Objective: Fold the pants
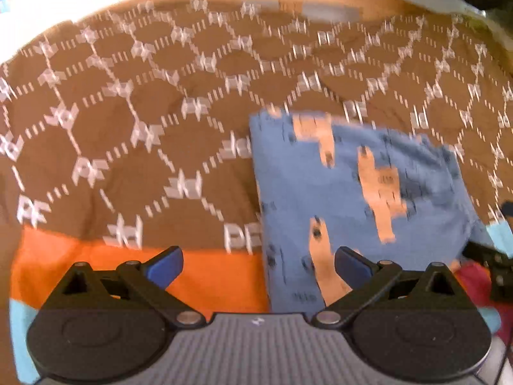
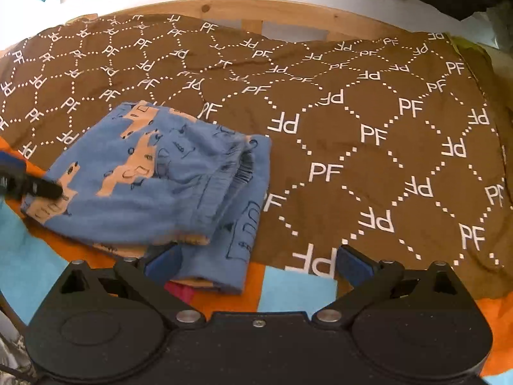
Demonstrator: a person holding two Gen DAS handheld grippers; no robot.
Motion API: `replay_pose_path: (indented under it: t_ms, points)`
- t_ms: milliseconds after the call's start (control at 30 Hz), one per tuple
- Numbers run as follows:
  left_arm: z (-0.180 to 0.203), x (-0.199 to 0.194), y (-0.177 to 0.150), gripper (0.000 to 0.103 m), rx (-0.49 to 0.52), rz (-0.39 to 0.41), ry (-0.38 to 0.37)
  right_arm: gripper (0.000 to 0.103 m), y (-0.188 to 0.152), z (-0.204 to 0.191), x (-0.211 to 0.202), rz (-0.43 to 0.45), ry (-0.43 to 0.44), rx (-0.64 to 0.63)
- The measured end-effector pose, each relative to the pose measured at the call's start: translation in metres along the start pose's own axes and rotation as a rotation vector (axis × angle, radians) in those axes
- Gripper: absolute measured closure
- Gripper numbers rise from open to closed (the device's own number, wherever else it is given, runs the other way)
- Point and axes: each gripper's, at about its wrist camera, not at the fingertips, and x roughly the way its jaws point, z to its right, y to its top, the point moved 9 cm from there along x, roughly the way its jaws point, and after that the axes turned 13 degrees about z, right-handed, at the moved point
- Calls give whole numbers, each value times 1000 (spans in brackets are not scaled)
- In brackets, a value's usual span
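Note:
Blue pants with orange vehicle prints (image 2: 154,179) lie folded into a compact bundle on a brown "PF" patterned bedspread (image 2: 352,122). In the left wrist view the pants (image 1: 352,192) fill the right half, blurred. My left gripper (image 1: 258,264) is open and empty, its right fingertip over the pants' near edge. My right gripper (image 2: 256,261) is open and empty, its left fingertip at the pants' near edge by the waistband. The left gripper's finger (image 2: 35,186) shows in the right wrist view, over the pants' left end.
An orange and light blue cloth (image 2: 288,285) lies under the near edge of the bedspread. A wooden bed frame (image 2: 256,9) runs along the far side, with a white wall behind. The right gripper's edge (image 1: 493,266) shows at the right.

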Motion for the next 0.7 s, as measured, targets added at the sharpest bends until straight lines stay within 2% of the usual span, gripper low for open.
replay_pose_path:
  t_ms: [100, 167, 267, 333, 467, 567, 700]
  points:
    - [-9, 7, 18, 0, -20, 107, 46, 1, 11, 1, -2, 50, 20, 20]
    - [-13, 19, 25, 0, -70, 122, 64, 1, 22, 2, 1, 83, 26, 22]
    - [-22, 45, 22, 0, -134, 69, 55, 1, 40, 7, 10, 119, 18, 43]
    - [-26, 56, 12, 0, -141, 28, 37, 1, 42, 11, 20, 97, 18, 61]
    - [-24, 51, 13, 0, -142, 15, 45, 1, 23, 22, 31, 1, -45, 56]
    - [-21, 40, 10, 0, -156, -50, 46, 1, 22, 32, 23, 23, -39, 139]
    - [-17, 18, -6, 0, -237, -117, -69, 1, 39, 41, 16, 87, 9, 161]
